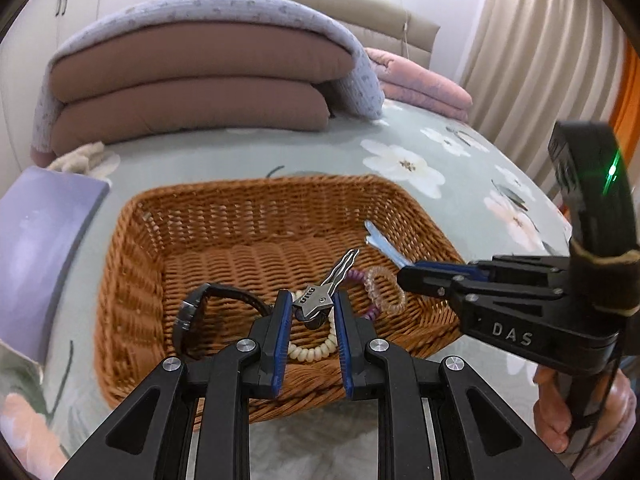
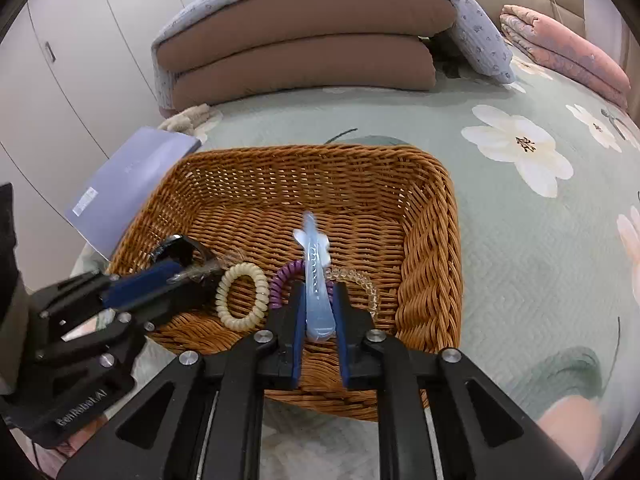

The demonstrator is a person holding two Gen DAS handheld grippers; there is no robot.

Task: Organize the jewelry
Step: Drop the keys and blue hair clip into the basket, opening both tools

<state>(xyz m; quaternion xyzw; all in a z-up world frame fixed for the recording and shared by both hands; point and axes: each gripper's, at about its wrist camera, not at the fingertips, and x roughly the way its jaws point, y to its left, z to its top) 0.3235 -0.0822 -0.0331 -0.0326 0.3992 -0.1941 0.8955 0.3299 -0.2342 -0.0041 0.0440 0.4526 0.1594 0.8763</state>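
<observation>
Resting on a floral bedspread (image 2: 500, 240), a wicker basket (image 2: 432, 240) holds most of the jewelry; both grippers reach over its near rim. The left gripper (image 1: 310, 308) pinches a silver hair clip (image 1: 332, 280) by its hinged end, the jaws pressed against it from both sides, the clip's tip angling up and away over the basket floor; the left wrist view shows this grip plainly, whereas the right wrist view catches only the gripper's side and a blurred glint of the clip. The right gripper (image 2: 319, 312) clamps a pale blue hair clip (image 2: 316, 272) between its blue pads, the clip pointing forward above the basket; its toothed length is clear in the right wrist view, while the left wrist view shows just its forked tip poking past the fingers. Inside the basket lie a cream spiral hair tie (image 2: 242, 296), a purple spiral hair tie (image 2: 282, 280) and a clear spiral hair tie (image 1: 384, 290), near one another close to the front wall; the cream one is fully visible only from the right side. A black watch (image 1: 192, 312) sits in the basket's left corner, its band seen best from the left wrist. A lilac booklet (image 2: 128, 184) lies beside the basket; folded quilts (image 1: 192, 80) are stacked behind it.
</observation>
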